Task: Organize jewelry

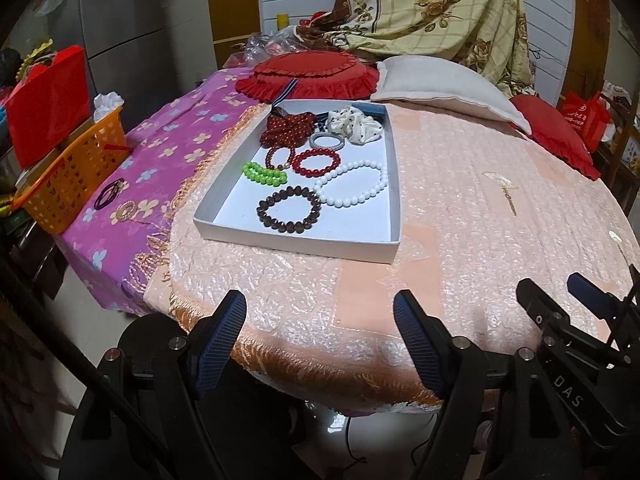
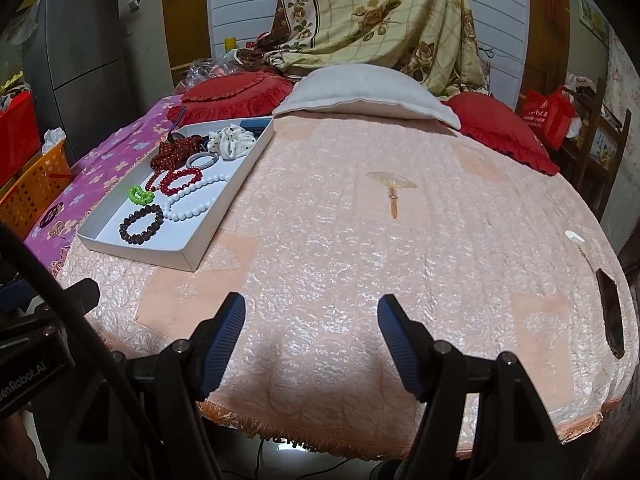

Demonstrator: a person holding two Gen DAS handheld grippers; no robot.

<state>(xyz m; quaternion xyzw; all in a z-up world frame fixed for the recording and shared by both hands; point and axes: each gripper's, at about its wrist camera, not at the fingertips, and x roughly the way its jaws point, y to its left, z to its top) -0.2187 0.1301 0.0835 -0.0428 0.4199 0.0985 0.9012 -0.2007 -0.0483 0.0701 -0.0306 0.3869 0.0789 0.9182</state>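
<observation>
1. the round table under a quilted peach cloth [image 2: 360,240] fills both views, with a purple flowered cloth [image 1: 168,148] spread over its left side.
2. at the far edge, a white pillow [image 2: 368,92] lies between two red frilled cushions, one on the left [image 1: 308,74] and one on the right [image 2: 500,128].
3. an orange plastic basket [image 1: 68,176] sits off the table's left edge.
4. here's the shallow white cardboard tray [image 1: 304,242], resting on the peach cloth left of centre, its left wall close to the purple cloth.
5. inside the tray, at the back: a white polka-dot scrunchie [image 1: 354,124] and a dark red dotted scrunchie [image 1: 288,128], side by side.
6. nearer the front, a white bead bracelet [image 1: 352,184] lies beside a dark brown bead bracelet [image 1: 289,209].
7. a red bead bracelet [image 1: 316,161] sits mid-tray, with a smaller dark red one [image 1: 278,158] on its left and a silver sparkly bangle [image 1: 327,141] just behind.
8. a bright green bead bracelet [image 1: 266,172] lies near the tray's left wall.
9. a dark purple bracelet [image 1: 110,193] lies out on the purple cloth, outside the tray.
10. left gripper [image 1: 320,336]: fingers spread wide, nothing between them, hovering at the table's near edge.
11. right gripper [image 2: 312,334]: also spread wide and holding nothing, over the near edge, well apart from the tray.
</observation>
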